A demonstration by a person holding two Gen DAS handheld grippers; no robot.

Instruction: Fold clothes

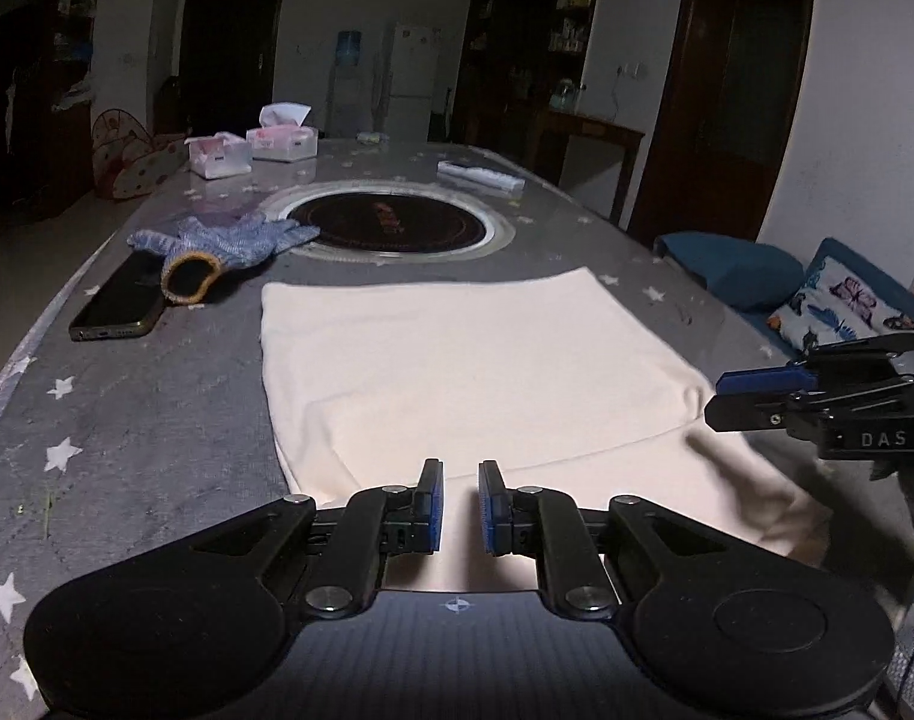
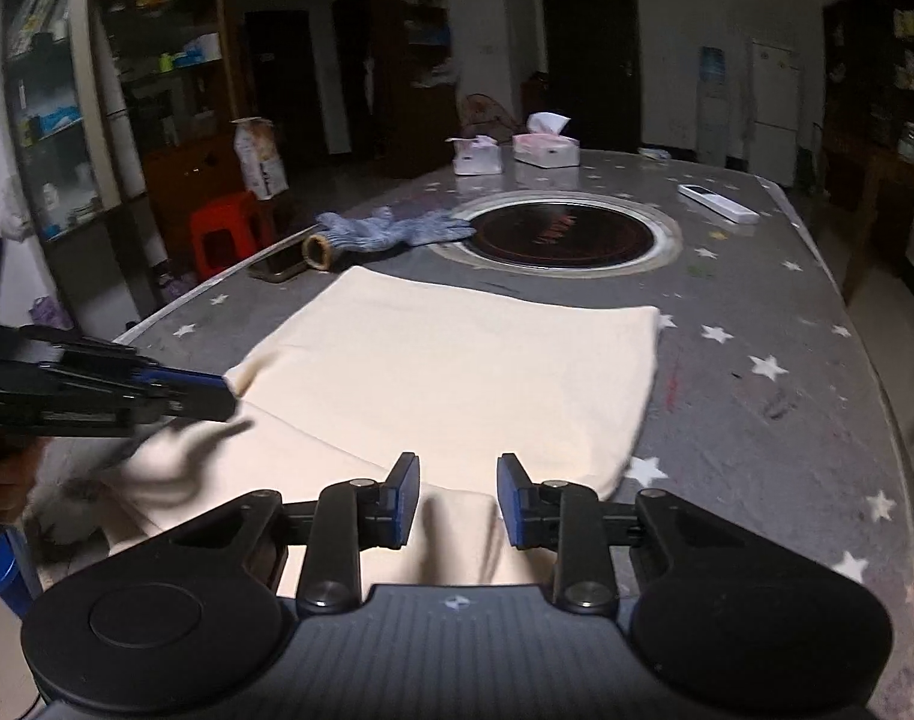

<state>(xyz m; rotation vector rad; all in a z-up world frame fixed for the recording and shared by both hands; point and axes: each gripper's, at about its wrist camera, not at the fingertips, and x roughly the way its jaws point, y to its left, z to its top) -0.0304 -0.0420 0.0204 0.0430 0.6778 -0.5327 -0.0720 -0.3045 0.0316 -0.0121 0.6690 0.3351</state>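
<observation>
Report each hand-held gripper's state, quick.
Left hand-held gripper: open, holding nothing, above the cream garment.
Right hand-held gripper: open, holding nothing.

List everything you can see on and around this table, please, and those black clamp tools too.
Cream folded cloth garment: one, near middle of table.
Blue knitted work glove: one seen, blue with yellow cuff, far left of the garment.
Dark smartphone: one, black, partly under the glove's cuff.
Round inset cooktop: one, black, table centre.
Pink-and-white tissue packs: two, far end.
White remote-like bar: one, far right.
Grey star-print table cover: one.
Red plastic stool: one, floor on the left.
Left gripper: black, blue pads, open over garment's near edge.
Right gripper: same, open.
</observation>
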